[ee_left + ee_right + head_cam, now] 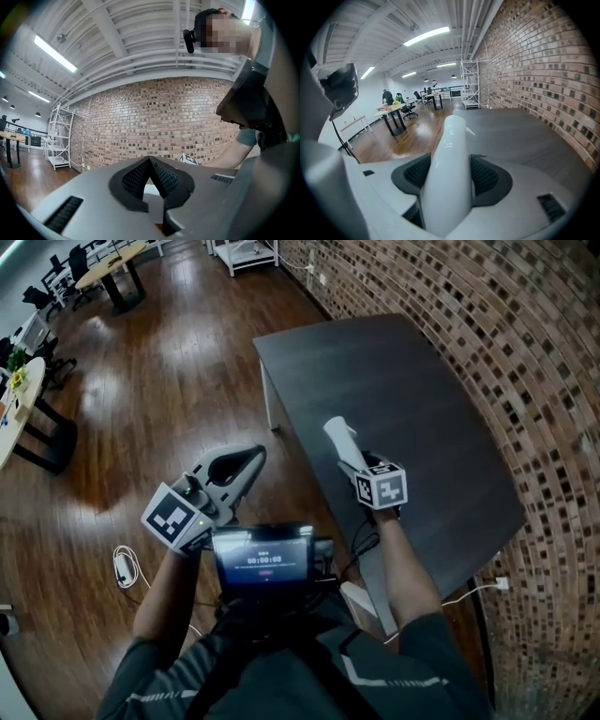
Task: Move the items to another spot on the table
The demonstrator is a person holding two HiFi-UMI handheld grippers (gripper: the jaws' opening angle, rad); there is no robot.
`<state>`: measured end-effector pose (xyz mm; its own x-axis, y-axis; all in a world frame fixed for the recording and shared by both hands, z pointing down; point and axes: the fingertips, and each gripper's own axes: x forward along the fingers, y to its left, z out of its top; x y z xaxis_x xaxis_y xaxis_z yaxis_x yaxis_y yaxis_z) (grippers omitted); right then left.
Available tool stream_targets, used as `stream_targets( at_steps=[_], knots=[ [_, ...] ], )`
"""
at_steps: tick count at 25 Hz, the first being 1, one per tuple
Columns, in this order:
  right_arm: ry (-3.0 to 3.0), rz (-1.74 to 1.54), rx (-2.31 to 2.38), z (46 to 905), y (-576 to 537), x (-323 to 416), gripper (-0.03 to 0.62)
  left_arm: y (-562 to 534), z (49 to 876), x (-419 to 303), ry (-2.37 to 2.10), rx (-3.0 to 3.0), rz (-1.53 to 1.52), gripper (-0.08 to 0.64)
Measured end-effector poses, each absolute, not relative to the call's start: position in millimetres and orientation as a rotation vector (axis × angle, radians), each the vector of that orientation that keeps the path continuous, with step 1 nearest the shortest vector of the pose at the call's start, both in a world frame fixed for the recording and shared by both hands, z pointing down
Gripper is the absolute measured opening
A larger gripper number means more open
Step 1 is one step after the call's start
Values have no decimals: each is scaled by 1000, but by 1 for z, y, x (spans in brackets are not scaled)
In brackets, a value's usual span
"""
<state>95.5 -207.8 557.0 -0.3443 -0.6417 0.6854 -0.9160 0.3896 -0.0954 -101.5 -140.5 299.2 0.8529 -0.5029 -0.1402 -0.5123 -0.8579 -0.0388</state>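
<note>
My right gripper [352,463] is shut on a smooth white cylindrical bottle [339,437], which sticks out past the jaws over the near left part of the dark grey table [412,390]. In the right gripper view the bottle [450,159] fills the gap between the black pads [488,176] and points out over the tabletop [520,131]. My left gripper [251,457] hangs left of the table, over the wooden floor. Its pads [161,178] meet at the tip with nothing between them. I see no other item on the table.
A brick wall [525,352] runs along the table's right side. Wooden floor [159,381] lies to the left, with a white cable [125,566] on it. Desks and chairs [37,399] stand far left and a white shelf unit [246,251] at the top.
</note>
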Motion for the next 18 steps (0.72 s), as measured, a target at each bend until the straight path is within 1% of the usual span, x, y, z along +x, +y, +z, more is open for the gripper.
stream_targets(
  at_steps=[8, 18],
  knots=[
    [-2116, 641, 1304, 555, -264, 53, 273, -188, 297, -127, 816, -2955, 195, 3],
    [-2024, 675, 1400, 568, -351, 14, 273, -279, 299, -192, 734, -2984, 210, 3]
  ],
)
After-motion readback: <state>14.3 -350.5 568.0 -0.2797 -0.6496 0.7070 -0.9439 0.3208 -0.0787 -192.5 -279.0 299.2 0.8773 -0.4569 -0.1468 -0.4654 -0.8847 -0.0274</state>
